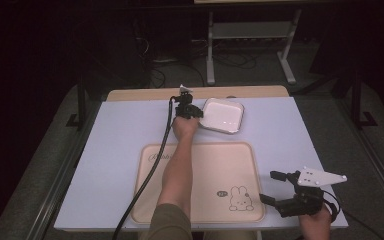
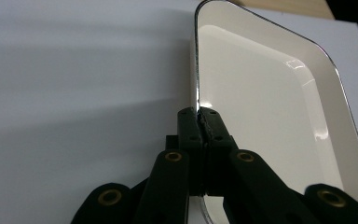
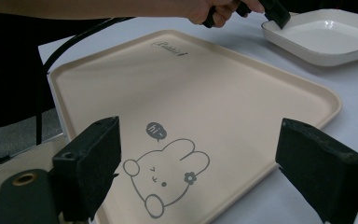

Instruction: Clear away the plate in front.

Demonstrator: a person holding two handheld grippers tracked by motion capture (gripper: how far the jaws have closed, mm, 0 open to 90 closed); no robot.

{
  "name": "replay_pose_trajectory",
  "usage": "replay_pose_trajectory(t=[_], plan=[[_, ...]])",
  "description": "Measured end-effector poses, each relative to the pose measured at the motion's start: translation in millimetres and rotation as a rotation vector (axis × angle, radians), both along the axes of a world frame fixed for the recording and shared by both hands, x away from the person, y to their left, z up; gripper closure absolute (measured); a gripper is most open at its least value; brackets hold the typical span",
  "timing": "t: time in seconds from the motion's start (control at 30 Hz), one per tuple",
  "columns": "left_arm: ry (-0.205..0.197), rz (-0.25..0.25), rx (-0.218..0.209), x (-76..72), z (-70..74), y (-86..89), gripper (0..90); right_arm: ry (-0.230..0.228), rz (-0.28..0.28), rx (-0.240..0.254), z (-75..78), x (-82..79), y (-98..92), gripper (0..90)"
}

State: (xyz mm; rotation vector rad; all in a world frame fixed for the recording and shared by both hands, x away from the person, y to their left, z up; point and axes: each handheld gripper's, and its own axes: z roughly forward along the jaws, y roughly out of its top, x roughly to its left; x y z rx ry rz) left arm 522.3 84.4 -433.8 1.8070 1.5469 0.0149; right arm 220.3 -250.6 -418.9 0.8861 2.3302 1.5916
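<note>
Pinching the near rim of the white dish [image 1: 223, 115] at the table's [image 1: 120, 135] twelve o'clock, the left gripper [image 1: 192, 113] was clamped shut, the right gripper [image 1: 274, 189] held open; a lift toward the tray [image 1: 205, 165] was judged next.

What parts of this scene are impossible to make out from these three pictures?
- White dish: its near end is hidden behind the left gripper in the left gripper view.
- Beige tray: part is covered by the forearm in the high view.
- Small writing on the tray: too small to read.
- Right gripper: cut off by the bottom edge in the right gripper view.
</note>
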Motion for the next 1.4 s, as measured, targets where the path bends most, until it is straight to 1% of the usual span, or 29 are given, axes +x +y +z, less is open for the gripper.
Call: replay_pose_trajectory(t=[0.1,0.2,0.23,0.3,0.37,0.4,0.47,0.5,0.53,0.67,0.77,0.8,0.97,1.13,1.37,1.4], plan=[[-0.005,0.001,-0.016,-1.5,5.1,5.6,88.9,0.001,-0.001,-0.001,-0.3,-0.7,-0.4,13.2],[-0.018,-0.001,-0.013,-3.7,11.6,13.3,88.8,0.002,-0.003,-0.003,-0.7,-1.8,-1.2,13.2],[-0.018,-0.001,-0.013,-3.7,11.6,13.3,88.8,0.002,-0.003,-0.003,-0.7,-1.8,-1.2,13.2],[-0.026,0.015,-0.031,-7.4,17.1,23.0,88.8,0.005,-0.007,-0.002,-1.2,-2.6,-1.6,13.2],[-0.028,0.021,-0.031,-8.9,19.0,26.2,88.8,0.006,-0.008,-0.005,-1.4,-2.9,-1.3,13.2],[-0.032,0.027,-0.032,-12.0,22.8,32.3,88.8,0.007,-0.007,-0.007,-1.5,-3.2,-1.0,13.2],[-0.039,0.033,-0.038,-15.4,26.4,38.6,88.8,0.008,-0.006,-0.01,-1.7,-3.4,-0.4,13.2],[-0.039,0.033,-0.038,-15.4,26.4,38.6,88.8,0.009,-0.006,-0.013,-1.8,-3.4,-0.2,13.2],[-0.047,0.041,-0.041,-18.9,29.9,44.8,88.8,0.009,-0.005,-0.016,-2.0,-3.3,0.2,13.2],[-0.051,0.062,-0.052,-28.0,36.3,55.6,88.8,0.011,-0.007,-0.023,-2.4,-3.6,1.1,13.2],[-0.052,0.076,-0.063,-35.5,39.9,60.5,88.8,0.014,-0.006,-0.028,-2.7,-3.7,1.9,13.2],[-0.056,0.072,-0.061,-37.7,41.1,62.4,88.8,0.015,-0.005,-0.029,-2.8,-3.7,2.2,13.2],[-0.065,0.081,-0.073,-49.4,46.7,69.4,88.8,0.015,-0.003,-0.033,-2.9,-4.1,2.7,13.2],[-0.083,0.058,-0.076,-58.8,53.9,76.2,88.8,0.017,-0.004,-0.034,-3.1,-4.4,3.2,13.2],[-0.098,0.054,-0.084,-68.2,61.7,88.2,88.8,0.021,-0.01,-0.034,-3.6,-4.2,3.1,13.2],[-0.102,0.056,-0.091,-71.9,63.7,92.1,88.8,0.021,-0.013,-0.033,-3.6,-4.1,2.5,13.2]])
